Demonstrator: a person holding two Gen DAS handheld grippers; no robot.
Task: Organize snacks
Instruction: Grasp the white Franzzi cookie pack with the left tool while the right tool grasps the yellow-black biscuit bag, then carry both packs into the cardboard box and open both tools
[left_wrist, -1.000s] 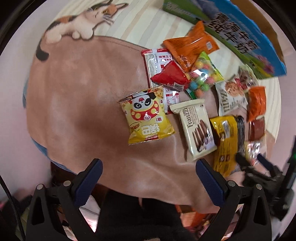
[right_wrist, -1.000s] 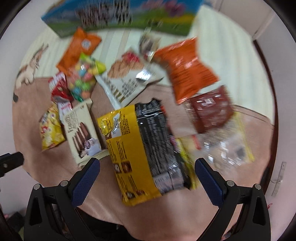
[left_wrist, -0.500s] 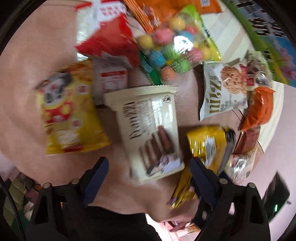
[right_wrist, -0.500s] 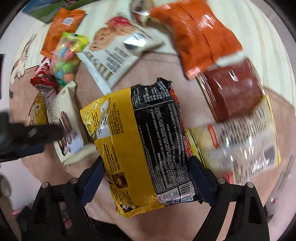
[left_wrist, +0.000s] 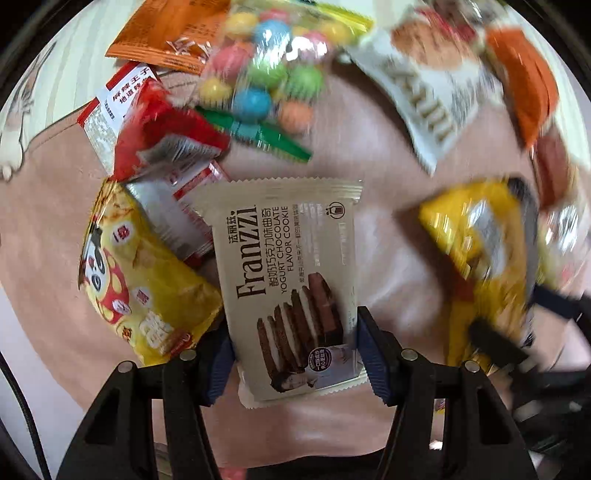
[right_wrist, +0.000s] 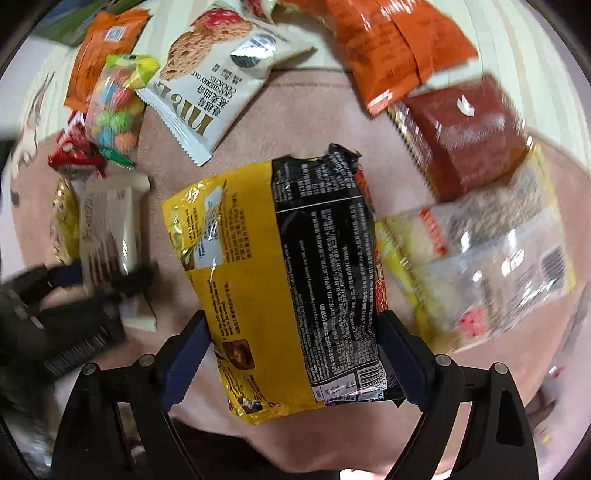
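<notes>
Slick foil both sides: left gripper (left_wrist: 295, 350) fingers flanking the Franzzi cookie pack (left_wrist: 288, 288), right gripper (right_wrist: 291, 354) fingers flanking the yellow-and-black noodle pack (right_wrist: 280, 280), both apparently touching; firm clamp impossible to confirm. Could squirt out or crush. Panda chip bag (left_wrist: 140, 280) just left, liable to snag. Far snacks blurred.
</notes>
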